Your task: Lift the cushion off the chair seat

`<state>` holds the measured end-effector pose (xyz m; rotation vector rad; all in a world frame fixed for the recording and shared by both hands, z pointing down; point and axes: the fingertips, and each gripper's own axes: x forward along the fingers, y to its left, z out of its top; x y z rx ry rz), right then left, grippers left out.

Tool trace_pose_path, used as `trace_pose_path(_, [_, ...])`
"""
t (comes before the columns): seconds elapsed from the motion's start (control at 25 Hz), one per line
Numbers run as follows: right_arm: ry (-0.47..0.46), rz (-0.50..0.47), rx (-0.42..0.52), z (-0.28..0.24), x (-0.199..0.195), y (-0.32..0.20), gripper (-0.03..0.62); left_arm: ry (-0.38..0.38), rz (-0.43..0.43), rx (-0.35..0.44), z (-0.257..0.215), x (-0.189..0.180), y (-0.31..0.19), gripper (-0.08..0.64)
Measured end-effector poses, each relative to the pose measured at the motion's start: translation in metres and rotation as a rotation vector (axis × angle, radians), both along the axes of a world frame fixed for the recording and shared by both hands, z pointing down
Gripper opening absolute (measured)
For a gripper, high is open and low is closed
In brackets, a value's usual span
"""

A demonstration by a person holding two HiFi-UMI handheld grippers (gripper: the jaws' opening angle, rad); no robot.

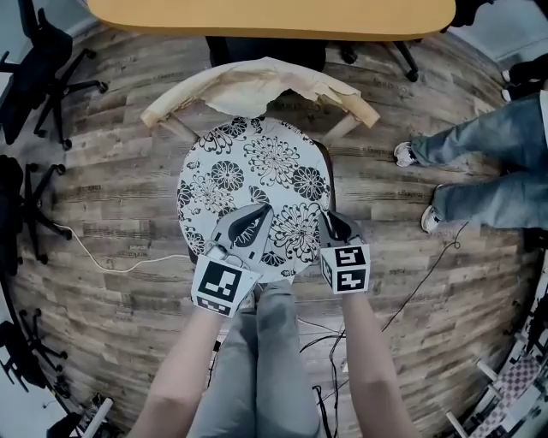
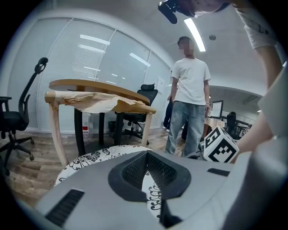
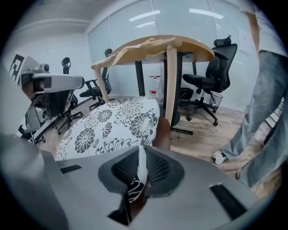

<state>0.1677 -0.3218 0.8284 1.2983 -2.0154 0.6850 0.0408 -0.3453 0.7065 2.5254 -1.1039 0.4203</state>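
A round white cushion (image 1: 253, 184) with a black flower print lies on the seat of a wooden chair (image 1: 326, 167), whose back rail (image 1: 257, 85) is wrapped in crumpled tan paper. My left gripper (image 1: 257, 214) grips the cushion's near edge, one jaw lying on top. In the left gripper view, a strip of the cushion (image 2: 90, 159) runs between the nearly closed pads of the left gripper (image 2: 147, 155). My right gripper (image 1: 330, 221) is at the near right edge. There, the right gripper (image 3: 141, 152) pinches a raised fold of the cushion (image 3: 108, 123), beside the brown seat edge (image 3: 163, 132).
A yellow-topped table (image 1: 274, 17) stands just behind the chair. Black office chairs (image 1: 38, 60) line the left side. A person in jeans (image 1: 479, 162) stands to the right. Cables (image 1: 94, 257) trail over the wood floor, and my own legs (image 1: 257, 359) are below the chair.
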Motion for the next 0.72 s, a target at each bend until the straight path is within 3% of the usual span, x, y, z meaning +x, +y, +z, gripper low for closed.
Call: trace_pose_path(0.72, [-0.056, -0.023, 0.192, -0.119, -0.036, 0.015, 0.052, 0.016, 0.004, 0.081, -0.068, -0.015, 0.003, 0.003])
